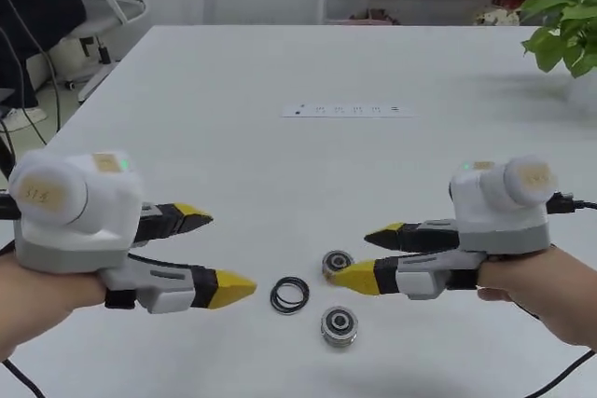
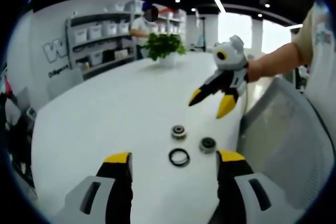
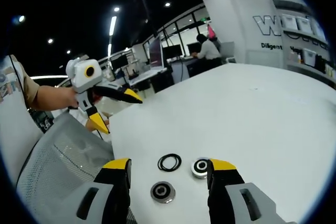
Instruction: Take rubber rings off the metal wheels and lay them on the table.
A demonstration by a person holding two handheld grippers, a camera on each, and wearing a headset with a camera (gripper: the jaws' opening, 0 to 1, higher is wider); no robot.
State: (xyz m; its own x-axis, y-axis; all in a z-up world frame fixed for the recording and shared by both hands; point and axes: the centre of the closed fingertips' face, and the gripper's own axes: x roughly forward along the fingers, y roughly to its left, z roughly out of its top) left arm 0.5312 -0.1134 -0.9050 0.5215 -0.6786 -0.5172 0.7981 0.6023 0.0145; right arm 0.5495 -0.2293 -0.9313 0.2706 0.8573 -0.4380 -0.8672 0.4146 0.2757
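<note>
Left claw (image 1: 231, 253) and right claw (image 1: 347, 254) are each held level in a hand above the white counter (image 1: 280, 156), tips turned toward each other. Both claws are spread open and empty. A loose black rubber ring (image 1: 290, 295) is seen flat on the counter between them. A small round metal wheel (image 1: 337, 261) is seen just beside the right claw's lower tip; a second metal wheel (image 1: 340, 324) is seen nearer the person.

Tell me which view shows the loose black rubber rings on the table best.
The head view: the rubber rings lie close and unobstructed, and their overlapping loops can be told apart. The left gripper view shows them smaller, reading as one dark loop. The right gripper view shows thin loops, flattened by the fisheye.
</note>
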